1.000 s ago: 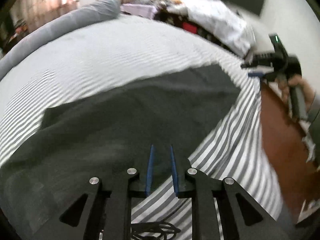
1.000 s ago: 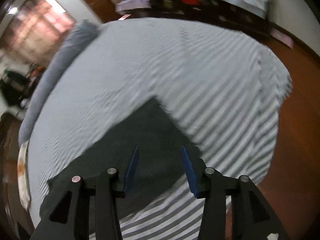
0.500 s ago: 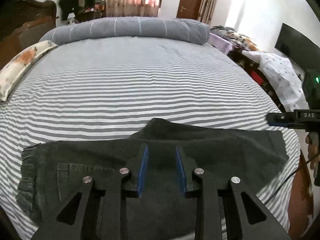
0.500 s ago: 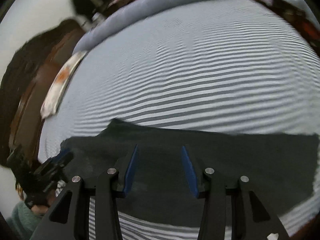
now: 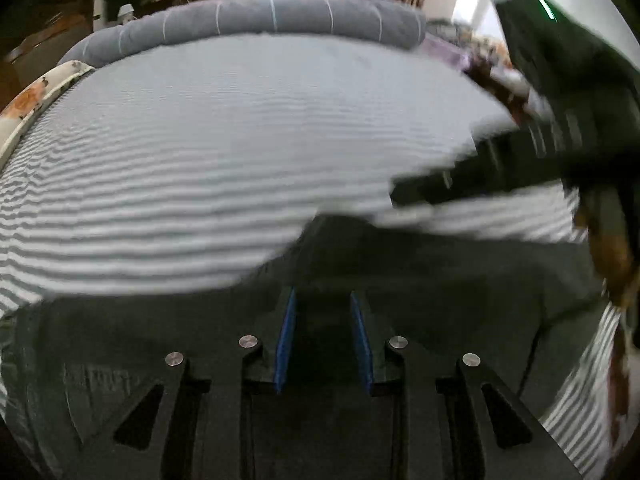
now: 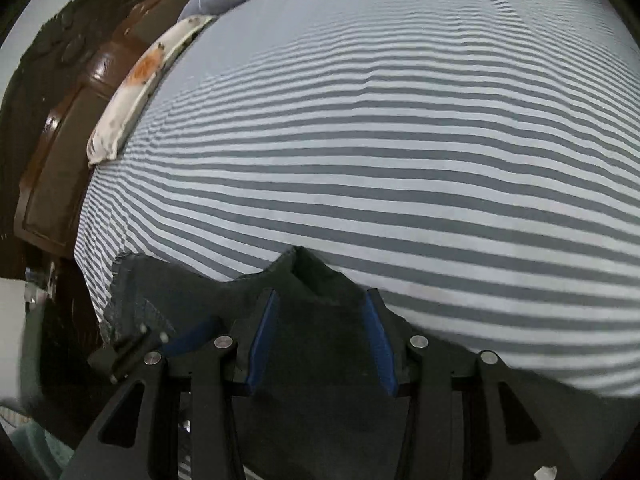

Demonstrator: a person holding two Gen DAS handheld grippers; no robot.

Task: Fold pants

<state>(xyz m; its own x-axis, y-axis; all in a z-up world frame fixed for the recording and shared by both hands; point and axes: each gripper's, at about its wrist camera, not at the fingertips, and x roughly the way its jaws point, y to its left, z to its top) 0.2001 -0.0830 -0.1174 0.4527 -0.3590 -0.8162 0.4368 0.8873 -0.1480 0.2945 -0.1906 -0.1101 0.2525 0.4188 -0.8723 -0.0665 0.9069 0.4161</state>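
Note:
Dark grey pants (image 5: pixel 440 280) lie flat across the near part of the striped bed sheet (image 5: pixel 240 152). My left gripper (image 5: pixel 322 296) hovers over them, blue pads apart, nothing pinched between them. My right gripper (image 6: pixel 323 294) stands open over the pants (image 6: pixel 192 292), just short of a peaked fold at their far edge. In the left wrist view the right gripper (image 5: pixel 424 190) shows as a blurred black shape at the right, above the pants. In the right wrist view the left gripper (image 6: pixel 160 340) pokes in at the lower left, over the waistband end.
A grey bolster (image 5: pixel 260 20) runs along the far side of the bed. A floral pillow (image 6: pixel 132 84) lies at the left edge beside a dark wooden headboard (image 6: pixel 60 140). A hand (image 5: pixel 612 248) holds the right gripper at the right.
The right gripper has swept from the pants' right end to their middle, close beside the left gripper. The left gripper's pads have spread since a second ago, and it has moved lower over the pants.

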